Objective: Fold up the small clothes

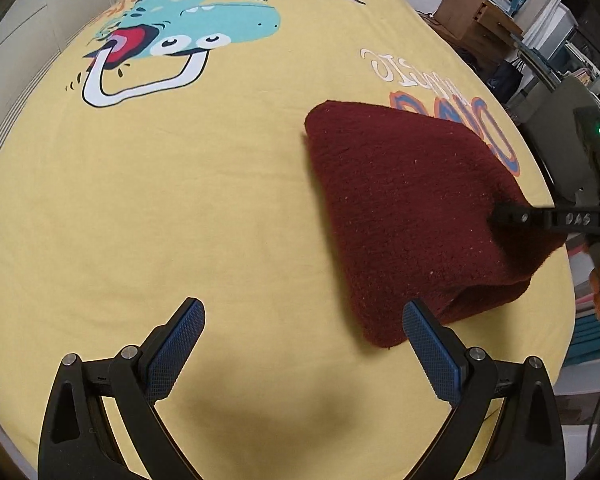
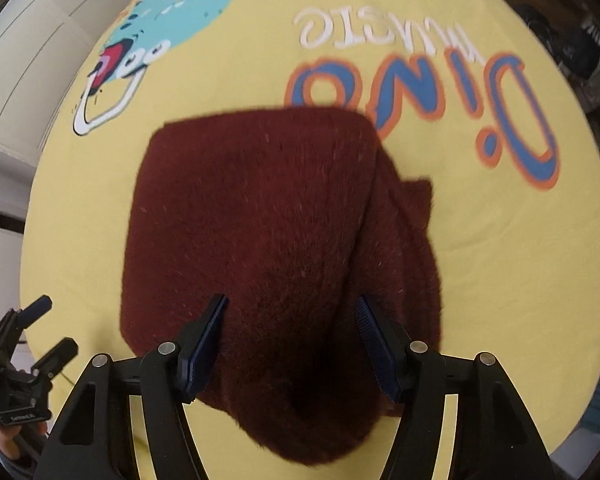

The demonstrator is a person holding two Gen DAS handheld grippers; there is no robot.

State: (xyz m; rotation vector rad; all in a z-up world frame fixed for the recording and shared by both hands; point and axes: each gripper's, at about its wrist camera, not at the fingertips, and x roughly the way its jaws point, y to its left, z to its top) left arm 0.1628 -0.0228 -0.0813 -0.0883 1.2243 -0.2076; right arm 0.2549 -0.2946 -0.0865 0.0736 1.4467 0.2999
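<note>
1. Left wrist view: the left gripper hangs over a yellow bedsheet printed with a cartoon dinosaur. Its blue-padded fingers stand wide apart with nothing between them. A folded dark red knitted garment lies on the sheet, its near corner just beside the right-hand finger. The right gripper reaches in from the right edge, its tip over the garment.

2. Right wrist view: the right gripper points down at the garment, which fills the middle of the sheet below blue and orange lettering. Its jaws straddle a raised fold; whether the pads press it, I cannot tell. The left gripper shows at the lower left, jaws apart.
</note>
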